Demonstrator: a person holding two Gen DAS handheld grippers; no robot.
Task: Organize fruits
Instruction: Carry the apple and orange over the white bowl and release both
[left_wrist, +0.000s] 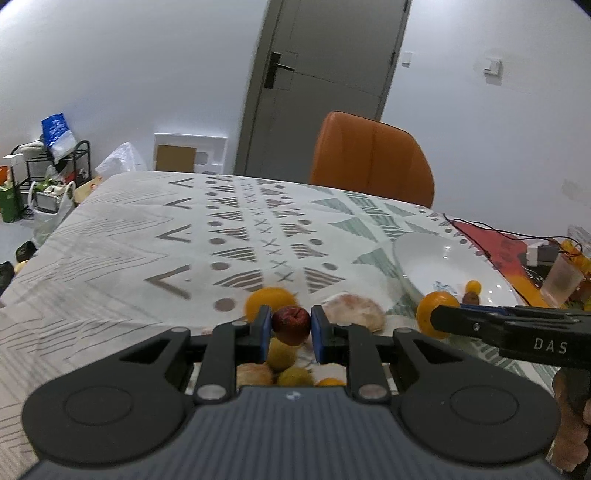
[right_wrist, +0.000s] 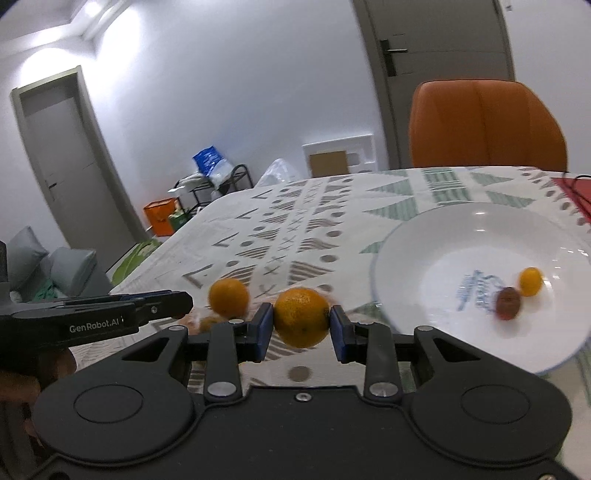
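The counter (left_wrist: 122, 236) holds a white plate (right_wrist: 424, 243) with two small fruits. The right gripper (right_wrist: 301, 325) pinches an orange (right_wrist: 301, 321) beside the plate. The left gripper (left_wrist: 291, 325) pinches a red date (left_wrist: 291, 324) above the fruit pile.

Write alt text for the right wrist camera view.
The right gripper grips an orange between its fingers, just left of a white plate holding a small orange fruit and a brown one. The left gripper reaches in from the left.
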